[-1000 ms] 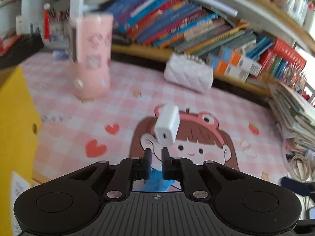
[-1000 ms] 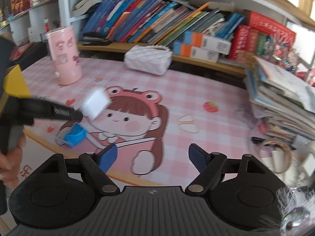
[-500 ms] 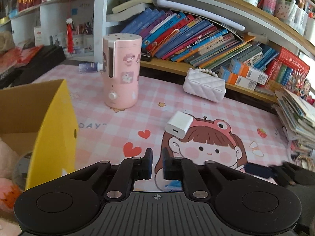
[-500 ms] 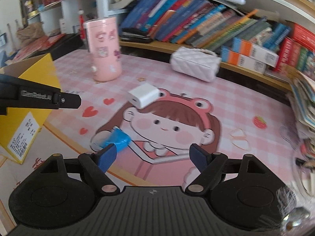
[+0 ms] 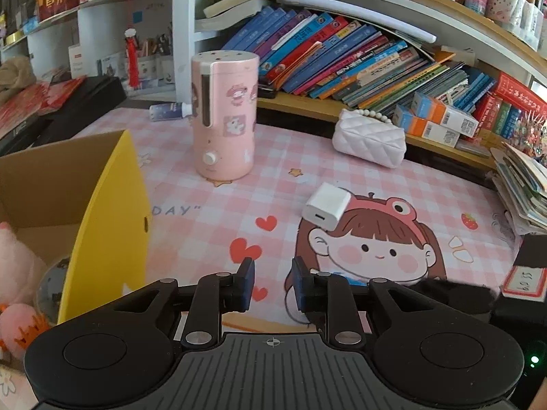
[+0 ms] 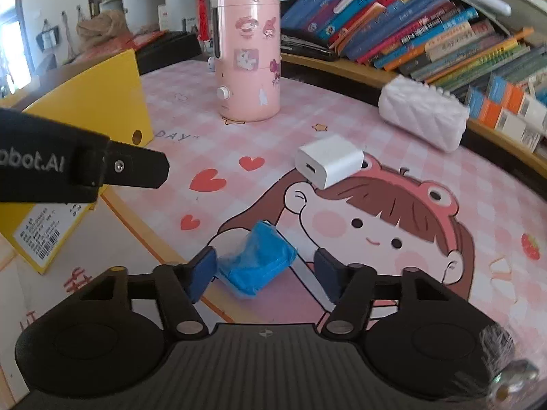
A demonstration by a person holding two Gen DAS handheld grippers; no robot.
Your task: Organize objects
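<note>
Left gripper (image 5: 272, 282): jaws nearly together with a narrow gap, nothing between them. It hangs over the front of the desk mat (image 5: 205, 212), angled down, just right of the yellow box (image 5: 112, 222). In the right wrist view one of its black fingers (image 6: 119, 171) pokes in from the left, in front of the box.

Right gripper (image 6: 266, 270): jaws mid-width and have just been closing. The blue packet (image 6: 256, 261) sits between them. The left pad is on or right at the packet's left end. The right pad is clear of it, with mat showing in the gap. Not clamped.

Blue packet: crinkly wrapper, lying flat on the mat near the front edge, on the cartoon girl print, left of her face.

White charger cube (image 6: 328, 162): on the mat, mid-desk, at the top-left of the girl's hat, port facing the front. It is apart from the packet, further back.

Pink humidifier (image 5: 224, 116): upright, back-left part of the mat, well clear of both.

White quilted purse (image 5: 371, 143): at the back edge of the mat, against the lower shelf of books (image 5: 342, 65).

Yellow box: at the left edge of the desk, open at the top, cardboard inside. A pink plush toy (image 5: 17, 256) is in it. I can't make out the rest of its contents.

Stack of papers (image 5: 523, 184): at the right edge of the desk.
</note>
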